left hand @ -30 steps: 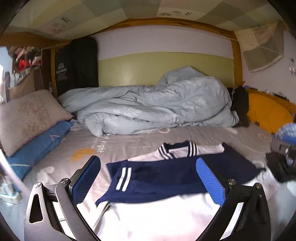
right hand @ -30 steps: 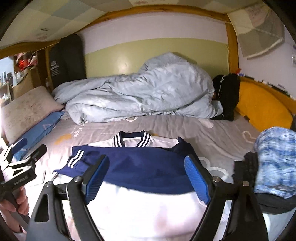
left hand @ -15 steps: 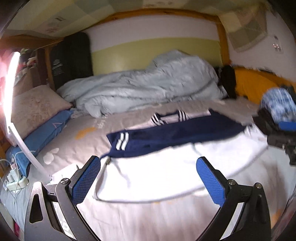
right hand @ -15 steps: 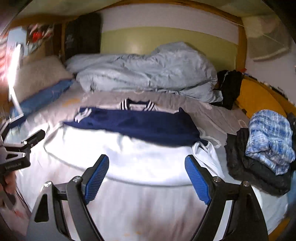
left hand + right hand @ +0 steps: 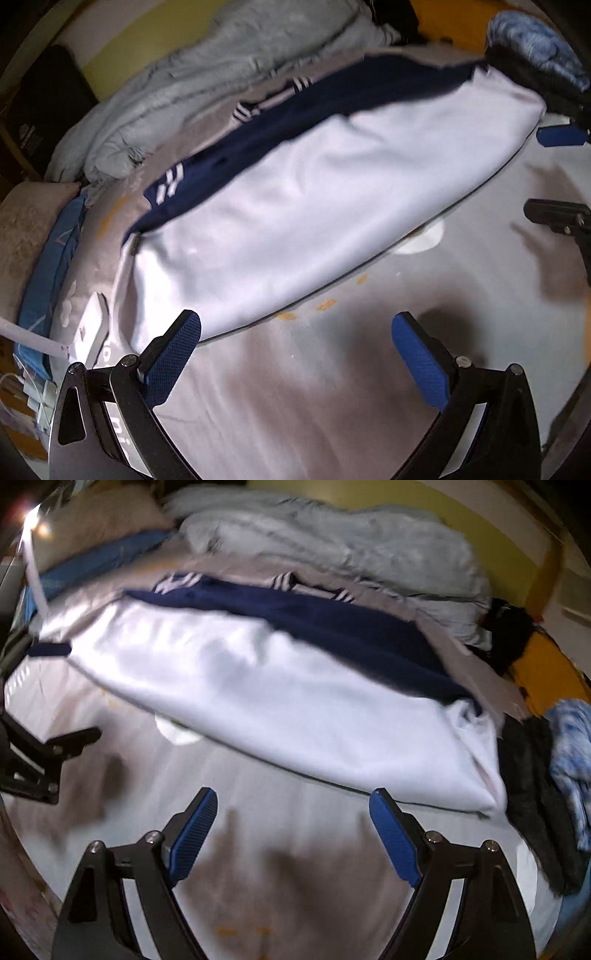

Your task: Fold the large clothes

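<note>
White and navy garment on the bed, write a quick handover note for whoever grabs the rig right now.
Left hand-held gripper: open, holding nothing, above the grey sheet by the hem's left corner.
Right hand-held gripper: open, holding nothing, near the hem's right end.
White and navy garment: flat across the bed, navy sleeves folded over the upper part, collar toward the duvet.
Done: sleeves in.
Left: probably grip the hem corners and fold up toward the collar.

We see 1 large garment (image 5: 314, 206), white body with a navy upper part, white-striped cuff and collar, lying flat across our grey bedsheet (image 5: 295, 406), sleeves folded in, hem nearest us.
</note>
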